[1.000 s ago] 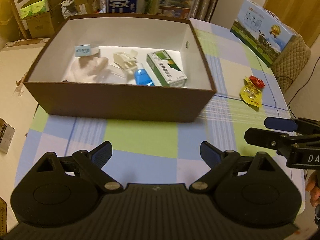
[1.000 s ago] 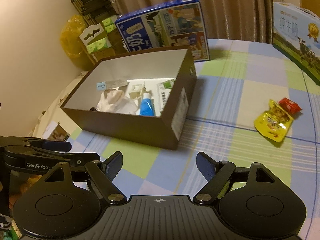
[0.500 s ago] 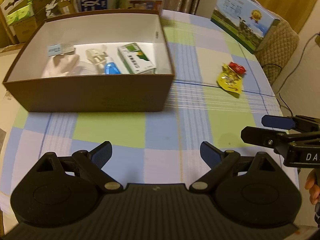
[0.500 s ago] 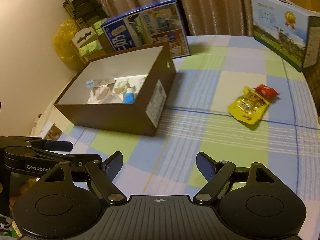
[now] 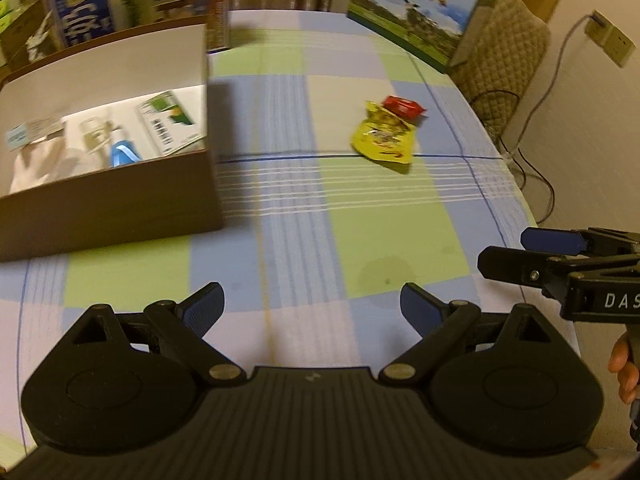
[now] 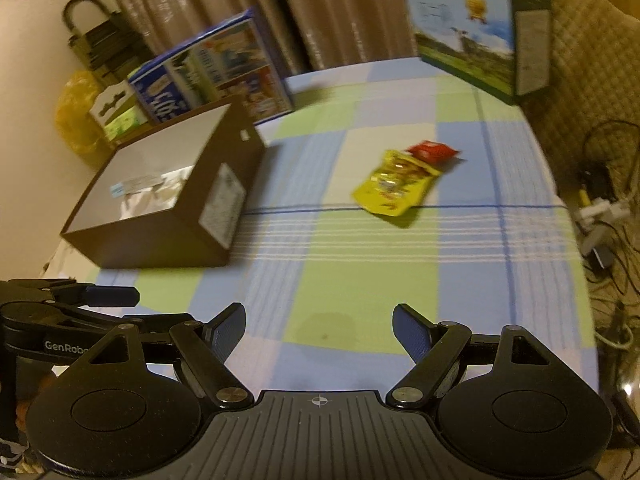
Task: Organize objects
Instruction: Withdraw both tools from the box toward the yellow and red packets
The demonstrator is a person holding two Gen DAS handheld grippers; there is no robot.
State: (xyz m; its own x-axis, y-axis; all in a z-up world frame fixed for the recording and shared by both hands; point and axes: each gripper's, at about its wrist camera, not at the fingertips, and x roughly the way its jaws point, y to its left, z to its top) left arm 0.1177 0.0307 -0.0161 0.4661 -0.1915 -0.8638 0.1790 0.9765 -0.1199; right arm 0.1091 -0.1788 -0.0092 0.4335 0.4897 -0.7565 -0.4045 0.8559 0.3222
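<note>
Right wrist view puts the yellow pouch (image 6: 394, 188) ahead of the right gripper (image 6: 319, 330) and a little to its right, flat on the checked cloth (image 6: 360, 288), well apart from the fingertips. Its long axis runs on a slant, from near-left to far-right, with a small red packet (image 6: 432, 151) touching its far end. In the left wrist view the pouch (image 5: 382, 136) also lies ahead and to the right of the left gripper (image 5: 312, 306), so the right one looks to me the nearer and better lined up. Both grippers stand wide open and hold nothing. The brown box (image 6: 160, 216) sits off to the left of the pouch, well apart from it, already holding several small things.

Blur softens both views, so the print on the pouch cannot be read. Whether the red packet overlaps the pouch or only touches it I cannot tell. The box's near wall hides part of its contents.
</note>
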